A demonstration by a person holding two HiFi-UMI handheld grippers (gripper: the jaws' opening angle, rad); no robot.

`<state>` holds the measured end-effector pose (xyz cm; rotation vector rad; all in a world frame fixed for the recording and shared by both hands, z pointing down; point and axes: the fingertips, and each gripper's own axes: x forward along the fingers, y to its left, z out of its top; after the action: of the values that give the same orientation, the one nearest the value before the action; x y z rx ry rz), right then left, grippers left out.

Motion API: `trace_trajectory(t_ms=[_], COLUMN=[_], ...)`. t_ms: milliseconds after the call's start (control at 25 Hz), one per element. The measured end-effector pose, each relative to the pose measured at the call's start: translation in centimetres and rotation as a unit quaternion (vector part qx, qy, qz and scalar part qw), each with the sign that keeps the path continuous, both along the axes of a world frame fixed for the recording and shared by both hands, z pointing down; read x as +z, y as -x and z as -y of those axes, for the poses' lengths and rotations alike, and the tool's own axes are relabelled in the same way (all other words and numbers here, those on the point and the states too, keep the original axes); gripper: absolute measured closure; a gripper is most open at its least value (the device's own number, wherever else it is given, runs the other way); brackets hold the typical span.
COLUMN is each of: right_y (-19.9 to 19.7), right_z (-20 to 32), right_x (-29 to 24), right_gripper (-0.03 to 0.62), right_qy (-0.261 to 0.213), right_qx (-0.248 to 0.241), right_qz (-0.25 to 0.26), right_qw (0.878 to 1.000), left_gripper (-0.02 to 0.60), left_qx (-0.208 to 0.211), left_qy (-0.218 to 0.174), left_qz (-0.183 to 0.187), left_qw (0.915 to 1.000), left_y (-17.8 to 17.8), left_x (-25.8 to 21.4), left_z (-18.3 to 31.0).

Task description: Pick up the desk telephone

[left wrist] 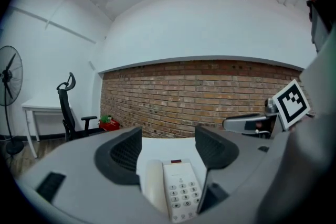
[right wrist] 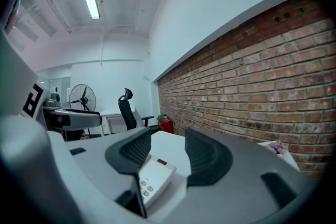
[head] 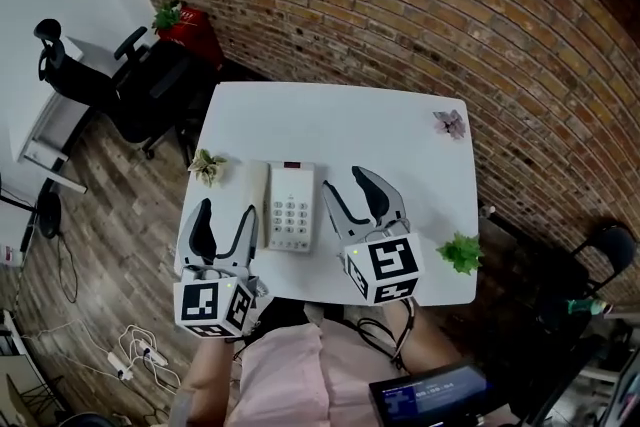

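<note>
The white desk telephone [head: 289, 206] lies flat on the white bench [head: 340, 115] at the centre of the head view, handset along its left side, with the left tongs [head: 228, 211] just lower left and the right tongs [head: 346, 180] just right of it, both spread and pinching nothing.

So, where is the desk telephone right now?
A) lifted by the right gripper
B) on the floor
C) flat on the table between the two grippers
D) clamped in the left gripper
C: the desk telephone lies flat on the white table, with the left gripper and right gripper open on either side of it.
</note>
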<state>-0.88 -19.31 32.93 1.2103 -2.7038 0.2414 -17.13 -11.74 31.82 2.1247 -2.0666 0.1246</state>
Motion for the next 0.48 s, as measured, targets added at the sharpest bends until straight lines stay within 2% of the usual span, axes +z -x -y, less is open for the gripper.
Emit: trace_trajectory(t_ms=[280, 480], right_y=[2.3, 3.6], right_z=[3.1, 5.0], right_x=[3.5, 7.4], right_gripper=[0.378, 0.365], right_qy=[0.052, 0.093], right_qx=[0.014, 0.029], right_qz=[-0.01, -0.025], right_qw=[0.999, 0.995], left_gripper=[0.23, 0.222], left_qx=[0.049, 0.079], left_qy=[0.056, 0.106], left_qz=[-0.031, -0.054], left_qw=[0.9968, 0.9898], left_y=[1.2, 2.4], left_x=[4.0, 8.6], left_z=[4.9, 8.0])
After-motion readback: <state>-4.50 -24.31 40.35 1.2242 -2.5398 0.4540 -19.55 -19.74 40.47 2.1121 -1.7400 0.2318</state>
